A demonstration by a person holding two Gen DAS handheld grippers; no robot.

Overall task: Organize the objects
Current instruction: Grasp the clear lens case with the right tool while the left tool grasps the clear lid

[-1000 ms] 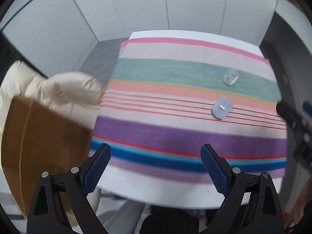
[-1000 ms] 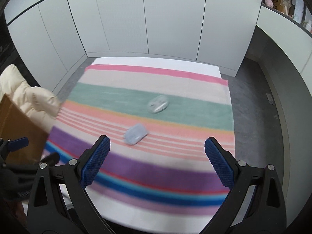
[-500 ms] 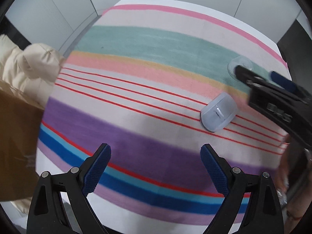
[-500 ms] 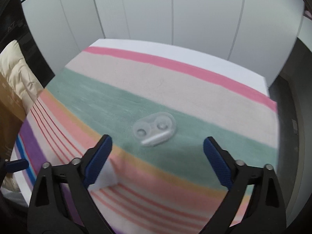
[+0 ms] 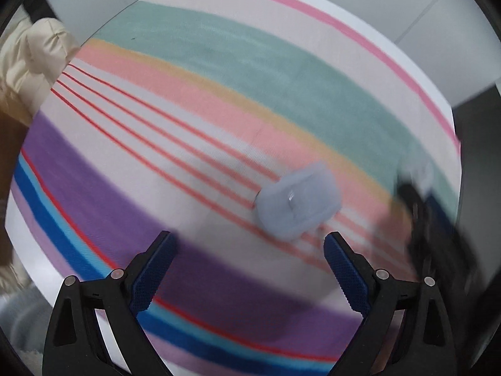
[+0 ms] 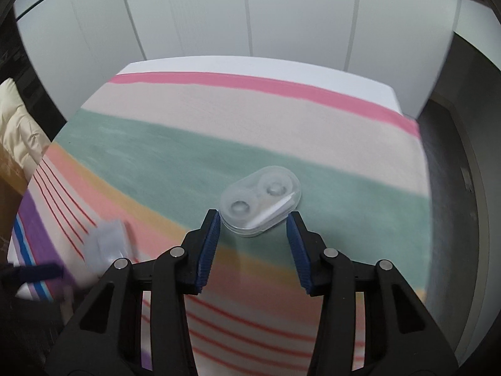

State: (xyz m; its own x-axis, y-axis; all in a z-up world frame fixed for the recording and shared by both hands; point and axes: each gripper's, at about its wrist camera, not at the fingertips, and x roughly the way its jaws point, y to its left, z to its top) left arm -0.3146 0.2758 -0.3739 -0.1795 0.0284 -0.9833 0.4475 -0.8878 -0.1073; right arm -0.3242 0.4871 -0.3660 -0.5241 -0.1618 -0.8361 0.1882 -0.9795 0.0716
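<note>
Closing in on the clear lens case (image 6: pixel 259 200), the right gripper (image 6: pixel 253 219) has just been narrowing its jaws, which flank the case's near end without yet pressing it. Case lies on the striped cloth's (image 6: pixel 313 144) green band. Left gripper (image 5: pixel 249 244), spread wide, hovers just short of the frosted box (image 5: pixel 297 203).

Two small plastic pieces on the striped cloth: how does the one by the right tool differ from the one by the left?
The clear case is see-through, with two round wells; the frosted case is cloudy and shows none. The clear case lies on the green stripe, between the right tool tips, untouched; the frosted case lies on the thin red lines, beyond the left tool tips. Both are small, rounded and flat on the cloth.
</note>
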